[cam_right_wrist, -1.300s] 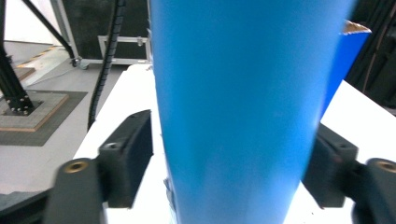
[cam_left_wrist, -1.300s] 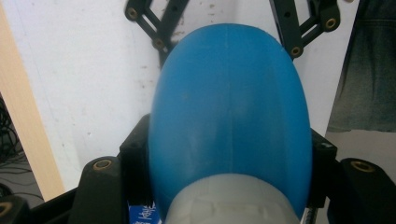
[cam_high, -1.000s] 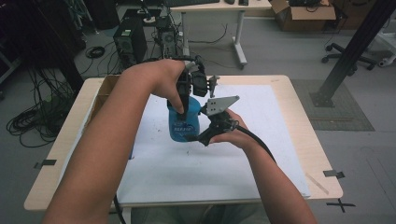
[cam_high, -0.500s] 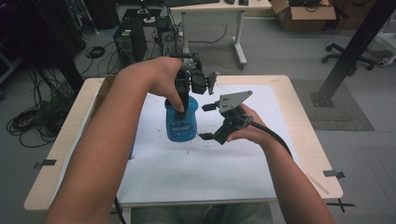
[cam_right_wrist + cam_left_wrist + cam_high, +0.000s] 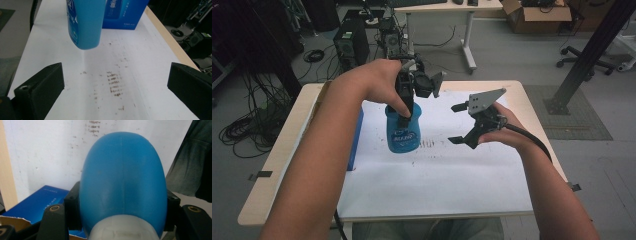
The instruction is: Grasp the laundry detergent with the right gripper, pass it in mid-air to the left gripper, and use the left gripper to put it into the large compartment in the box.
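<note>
Drawn rightward off the smooth rounded blue plastic bottle (image 5: 402,131), my right fingers (image 5: 455,124) have just spread empty, while my left fingers (image 5: 404,108), partly hidden, clamp it above the smudged white table (image 5: 437,180).

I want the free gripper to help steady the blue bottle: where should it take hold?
Grip the blue bottle low on its body, coming level from its right side. The left gripper already clamps its neck from above, so the lower body hangs free. The right gripper is open beside it and likely wide enough for the body.
</note>
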Motion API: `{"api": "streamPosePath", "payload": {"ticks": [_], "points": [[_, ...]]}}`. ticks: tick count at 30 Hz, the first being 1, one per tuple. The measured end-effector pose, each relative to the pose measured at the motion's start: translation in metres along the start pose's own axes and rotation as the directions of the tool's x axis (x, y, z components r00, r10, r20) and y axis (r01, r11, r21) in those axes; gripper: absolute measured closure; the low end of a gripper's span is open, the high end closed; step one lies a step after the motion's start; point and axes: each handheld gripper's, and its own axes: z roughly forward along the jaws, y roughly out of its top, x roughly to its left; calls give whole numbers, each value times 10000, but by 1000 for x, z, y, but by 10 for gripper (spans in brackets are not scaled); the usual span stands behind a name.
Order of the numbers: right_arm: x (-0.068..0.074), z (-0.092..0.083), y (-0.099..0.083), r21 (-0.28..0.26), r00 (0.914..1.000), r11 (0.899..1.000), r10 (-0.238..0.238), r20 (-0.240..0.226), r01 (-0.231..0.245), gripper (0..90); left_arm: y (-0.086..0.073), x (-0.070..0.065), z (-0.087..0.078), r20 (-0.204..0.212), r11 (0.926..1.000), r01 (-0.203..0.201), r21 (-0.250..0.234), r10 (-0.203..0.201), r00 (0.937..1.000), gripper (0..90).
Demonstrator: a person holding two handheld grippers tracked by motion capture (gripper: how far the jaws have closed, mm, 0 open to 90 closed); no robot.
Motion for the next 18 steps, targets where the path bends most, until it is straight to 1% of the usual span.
{"api": "streamPosePath", "payload": {"ticks": [1, 4, 5, 7, 8, 9, 12, 13, 14, 15, 17, 18], "points": [[-1, -3, -1, 93, 10000, 10000, -14, 65, 13, 8, 0, 0, 0, -16, 9999, 128, 11, -128, 9999, 380], [-2, -11, -3, 377, 9999, 9993, 1, 164, -7, 8, 0, 2, -2, 9, 9972, 754, 17, -754, 9972, 380], [-2, -14, -3, 469, 9998, 9989, -46, 200, 37, 8, 0, 3, -3, -33, 9945, 1044, 1, -1044, 9945, 380], [-3, -19, -3, 740, 9996, 9971, -170, 228, 153, 9, 0, 4, -5, -142, 9891, 1474, -22, -1475, 9890, 380], [-3, -21, -3, 876, 9994, 9959, -264, 214, 244, 9, -2, 7, -5, -144, 9830, 1833, -92, -1834, 9829, 380], [-4, -23, -3, 1103, 9989, 9931, -429, 173, 407, 9, -4, 9, -6, -148, 9780, 2082, -141, -2084, 9779, 380], [-5, -29, -3, 1546, 9979, 9862, -624, 144, 594, 13, -9, 15, -7, -240, 9672, 2512, -376, -2522, 9674, 380], [-6, -31, -3, 1682, 9977, 9837, -666, 152, 631, 13, -11, 16, -7, -303, 9621, 2701, -386, -2713, 9620, 380], [-7, -33, -3, 1846, 9977, 9807, -673, 128, 638, 13, -13, 17, -7, -282, 9568, 2879, -397, -2891, 9569, 380], [-7, -35, -4, 1958, 9975, 9784, -699, 89, 668, 13, -14, 18, -7, -280, 9551, 2937, -392, -2949, 9551, 380], [-9, -38, -5, 2165, 9973, 9738, -728, 76, 694, 14, -17, 20, -8, -163, 9425, 3284, -613, -3299, 9439, 380], [-9, -39, -6, 2253, 9975, 9720, -698, 78, 663, 14, -18, 21, -8, -116, 9392, 3394, -515, -3404, 9402, 380]]}}
